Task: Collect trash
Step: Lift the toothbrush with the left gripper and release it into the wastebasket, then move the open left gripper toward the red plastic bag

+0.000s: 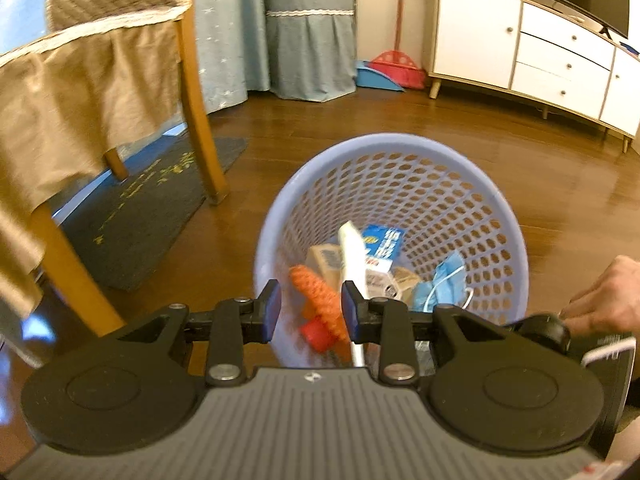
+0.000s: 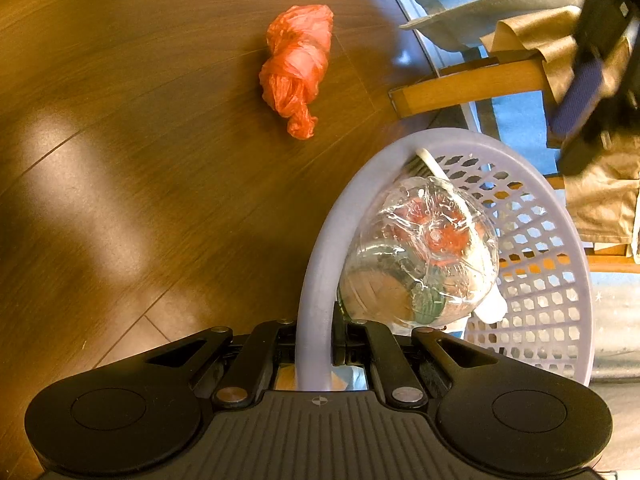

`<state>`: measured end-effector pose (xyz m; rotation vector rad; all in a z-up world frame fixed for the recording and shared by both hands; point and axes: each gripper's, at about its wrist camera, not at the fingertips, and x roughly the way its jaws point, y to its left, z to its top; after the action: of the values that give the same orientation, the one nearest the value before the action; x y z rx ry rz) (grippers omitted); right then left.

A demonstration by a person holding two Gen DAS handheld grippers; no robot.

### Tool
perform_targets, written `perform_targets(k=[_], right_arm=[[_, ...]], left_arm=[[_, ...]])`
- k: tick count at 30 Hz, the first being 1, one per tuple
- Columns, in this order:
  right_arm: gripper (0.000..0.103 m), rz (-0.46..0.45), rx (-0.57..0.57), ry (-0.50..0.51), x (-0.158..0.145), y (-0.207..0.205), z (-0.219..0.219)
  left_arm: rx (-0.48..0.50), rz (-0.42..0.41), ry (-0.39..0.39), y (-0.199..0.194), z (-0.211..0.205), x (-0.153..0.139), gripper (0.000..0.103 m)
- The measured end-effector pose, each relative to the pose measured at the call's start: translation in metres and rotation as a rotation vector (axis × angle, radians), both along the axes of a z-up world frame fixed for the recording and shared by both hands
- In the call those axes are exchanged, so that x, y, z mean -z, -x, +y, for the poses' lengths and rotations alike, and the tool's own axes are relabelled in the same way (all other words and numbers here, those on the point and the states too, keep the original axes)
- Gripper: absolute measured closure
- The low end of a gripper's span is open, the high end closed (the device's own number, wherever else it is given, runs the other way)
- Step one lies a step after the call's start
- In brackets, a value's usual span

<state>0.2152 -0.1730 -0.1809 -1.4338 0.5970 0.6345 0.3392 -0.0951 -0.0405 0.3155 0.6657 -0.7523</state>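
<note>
Wooden chair (image 1: 200, 120), curtains (image 1: 276, 28), white cabinet (image 1: 520, 48).

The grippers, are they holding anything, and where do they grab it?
The right gripper is shut on the rim of the purple basket. The left gripper holds nothing: its jaws stand open above the trash in the basket.

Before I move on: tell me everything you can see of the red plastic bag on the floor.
The red plastic bag is thin, translucent, orange-red film, crumpled and twisted into a lumpy bundle with a knotted tail pointing toward the camera. It lies alone on the brown wood floor, outside the lilac basket and clear of its rim. Nothing touches it.
</note>
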Motion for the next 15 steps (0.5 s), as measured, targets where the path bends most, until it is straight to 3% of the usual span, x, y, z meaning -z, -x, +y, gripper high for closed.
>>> perform_targets(k=[8, 15], right_arm=[[0.101, 0.001, 0.004, -0.004, 0.0, -0.001, 0.0], [0.101, 0.001, 0.003, -0.003, 0.0, 0.0, 0.0]], left_arm=[[-0.099, 0.016, -0.036, 0.009, 0.052, 0.004, 0.075], [-0.18, 0.063, -0.079, 0.023, 0.091, 0.024, 0.075]])
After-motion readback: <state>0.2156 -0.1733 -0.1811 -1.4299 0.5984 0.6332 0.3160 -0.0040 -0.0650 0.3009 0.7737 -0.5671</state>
